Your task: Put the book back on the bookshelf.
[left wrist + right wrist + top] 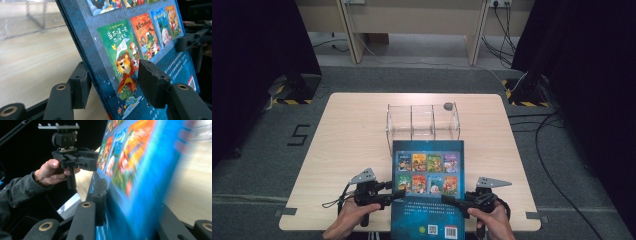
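High view puts our book [428, 187] at lower centre of the table [347, 145], just before the clear rack [422, 121]. Both grippers, left [398, 195] and right [447, 199], pinch its side edges. With such shallow bites, we judge it could twist or slip, and strike the rack.

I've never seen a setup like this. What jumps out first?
A big blue picture book with bright cartoon covers printed on it dominates the near edge of the wooden table. The left gripper and the right gripper clamp its two sides in their jaws. Behind it stands a clear plastic rack.
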Tool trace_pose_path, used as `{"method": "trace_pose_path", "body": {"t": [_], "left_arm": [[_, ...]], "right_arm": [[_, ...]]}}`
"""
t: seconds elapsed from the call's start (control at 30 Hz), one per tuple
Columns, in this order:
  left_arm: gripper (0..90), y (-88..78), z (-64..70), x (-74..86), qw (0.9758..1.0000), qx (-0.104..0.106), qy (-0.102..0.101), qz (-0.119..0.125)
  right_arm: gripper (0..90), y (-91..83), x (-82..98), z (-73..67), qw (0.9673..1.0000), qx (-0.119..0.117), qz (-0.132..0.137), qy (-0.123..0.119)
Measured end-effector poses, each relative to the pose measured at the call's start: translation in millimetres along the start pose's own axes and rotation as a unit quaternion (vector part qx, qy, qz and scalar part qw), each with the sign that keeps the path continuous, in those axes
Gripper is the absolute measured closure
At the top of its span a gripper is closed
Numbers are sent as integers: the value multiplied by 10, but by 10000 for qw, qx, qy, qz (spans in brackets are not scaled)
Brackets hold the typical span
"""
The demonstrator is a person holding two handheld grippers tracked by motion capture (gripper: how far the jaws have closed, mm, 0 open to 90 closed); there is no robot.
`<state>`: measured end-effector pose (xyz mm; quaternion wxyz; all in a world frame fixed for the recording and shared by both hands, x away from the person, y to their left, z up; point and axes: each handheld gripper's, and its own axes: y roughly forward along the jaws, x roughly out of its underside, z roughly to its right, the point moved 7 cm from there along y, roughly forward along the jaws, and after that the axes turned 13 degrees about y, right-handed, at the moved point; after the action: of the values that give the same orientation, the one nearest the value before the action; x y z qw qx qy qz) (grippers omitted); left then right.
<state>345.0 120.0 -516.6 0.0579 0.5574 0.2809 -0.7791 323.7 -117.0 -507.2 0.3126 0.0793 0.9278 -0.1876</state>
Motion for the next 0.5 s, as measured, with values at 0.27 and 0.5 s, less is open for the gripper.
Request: {"method": "trace_pose_path", "body": {"t": [0.27, 0.5], "left_arm": [[439, -15, -17, -10, 9996, 76, -257, 76], [430, -27, -24, -38, 9990, 112, -333, 263]], "right_arm": [[770, 144, -36, -154, 9996, -163, 217, -114], [784, 121, -94, -255, 9986, -50, 517, -134]]}}
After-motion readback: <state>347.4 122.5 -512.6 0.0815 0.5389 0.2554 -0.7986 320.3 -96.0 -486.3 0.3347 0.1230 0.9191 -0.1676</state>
